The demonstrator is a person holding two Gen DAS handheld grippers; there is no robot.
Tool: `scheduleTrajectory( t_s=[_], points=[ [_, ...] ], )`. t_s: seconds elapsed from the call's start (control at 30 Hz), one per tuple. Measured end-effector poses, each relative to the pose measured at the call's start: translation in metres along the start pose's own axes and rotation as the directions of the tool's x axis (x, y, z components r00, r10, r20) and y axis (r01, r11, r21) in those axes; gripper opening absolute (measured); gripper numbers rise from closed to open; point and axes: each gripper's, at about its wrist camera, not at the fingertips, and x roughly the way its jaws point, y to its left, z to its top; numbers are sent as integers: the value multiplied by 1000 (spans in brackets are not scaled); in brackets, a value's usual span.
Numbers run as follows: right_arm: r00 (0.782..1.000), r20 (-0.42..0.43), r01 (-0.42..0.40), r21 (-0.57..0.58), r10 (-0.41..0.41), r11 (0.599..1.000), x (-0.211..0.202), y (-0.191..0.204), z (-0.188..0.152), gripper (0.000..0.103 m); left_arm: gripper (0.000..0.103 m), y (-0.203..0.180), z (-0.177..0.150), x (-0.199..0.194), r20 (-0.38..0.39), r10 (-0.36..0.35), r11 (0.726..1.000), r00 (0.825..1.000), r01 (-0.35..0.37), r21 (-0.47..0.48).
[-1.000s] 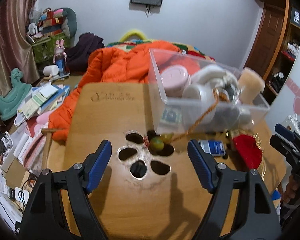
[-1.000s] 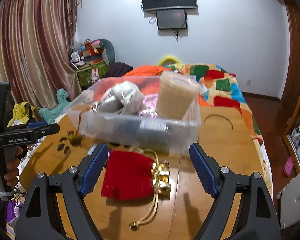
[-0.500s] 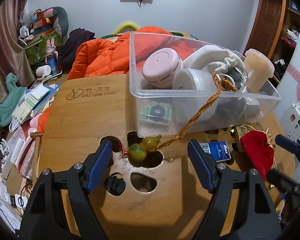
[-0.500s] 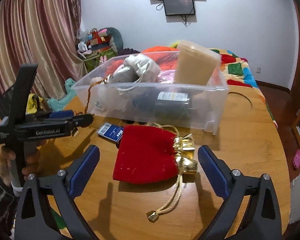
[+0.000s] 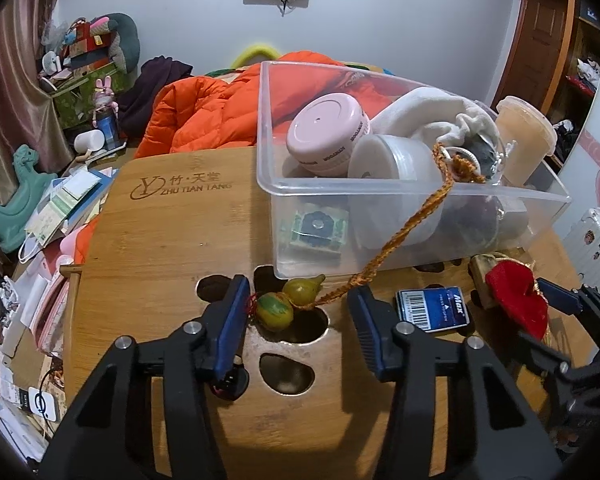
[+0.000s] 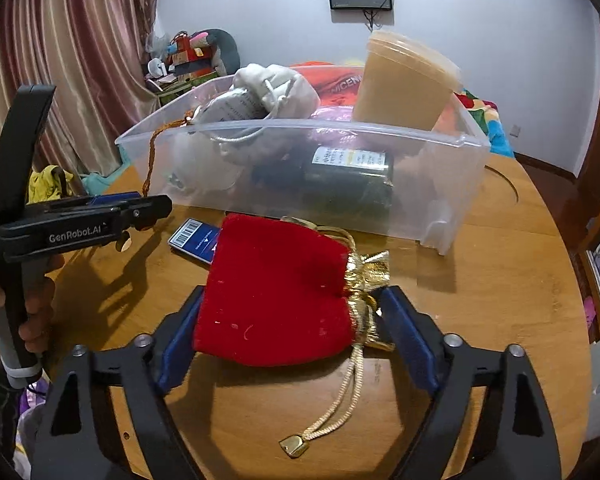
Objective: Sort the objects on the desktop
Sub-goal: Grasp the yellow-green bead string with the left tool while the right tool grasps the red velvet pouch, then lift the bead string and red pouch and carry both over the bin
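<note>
A green-yellow gourd charm (image 5: 276,311) lies at a cut-out hole in the wooden table (image 5: 160,248). Its orange cord (image 5: 400,232) runs up over the rim of the clear plastic bin (image 5: 420,194). My left gripper (image 5: 298,318) straddles the charm with its jaws closing; the left pad is at the charm's red knot, the right pad stands apart from it. A red velvet pouch (image 6: 272,292) with a gold frill and cord lies between the closing jaws of my right gripper (image 6: 294,334); the pads reach its edges without squeezing it.
The bin (image 6: 300,128) holds a pink jar (image 5: 328,136), a white jar, a white drawstring bag (image 6: 276,88), a beige cup (image 6: 404,80) and a dark bottle. A blue card box (image 5: 432,310) lies between charm and pouch. Floor clutter lies left of the table.
Both grippers came down and forward. The left jaws narrowed around the gourd charm. The right jaws widened, then narrowed around the red pouch.
</note>
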Motion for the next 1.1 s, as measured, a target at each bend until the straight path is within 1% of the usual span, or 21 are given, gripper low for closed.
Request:
scheduleTrajectory(
  t_s=[0.03,0.07,0.1,0.17,0.23,0.3,0.37,0.43,0.5,0.6,0.7,1.0,1.1],
  points=[
    [1000,4,3,0,-3,1000,0,-1,0,72,45,0,0,0,2,5,1000,1000,-5,-2],
    [1000,7,8,-1,-8,1000,0,-1,1,65,45,1,0,0,4,9,1000,1000,-9,-7],
    [1000,9,9,-2,-9,1000,0,-2,1,62,43,2,0,0,4,9,1000,1000,-9,-9],
    [1000,11,2,5,-2,1000,-1,-4,1,58,41,3,0,-1,7,15,1000,1000,-14,-18],
    [1000,14,-8,10,8,1000,-2,-6,1,51,36,4,0,-1,9,25,999,1000,-25,-23],
    [1000,18,-24,19,24,1000,-4,-9,1,42,34,5,-1,-1,11,34,999,999,-34,-26],
    [999,26,-36,28,35,999,-7,-12,2,35,32,6,-1,-2,12,33,999,999,-33,-33],
    [998,32,-46,34,45,998,-11,-15,1,31,23,8,-1,-3,12,37,998,999,-36,-43],
    [998,42,-52,39,50,998,-14,-16,1,24,18,10,-2,-3,11,27,998,1000,-26,-56],
    [996,57,-65,32,63,997,-19,-15,0,20,17,12,-4,-6,12,20,998,1000,-19,-67],
    [994,74,-79,23,77,997,-25,-13,1,19,17,9,-7,-8,13,20,998,1000,-19,-61],
    [987,130,-100,19,96,995,-43,-10,7,18,17,5,-17,-26,41,-14,997,999,17,-72],
    [984,150,-103,18,99,995,-50,-9,9,18,17,4,-16,-37,70,-19,997,997,25,-74]
  ],
)
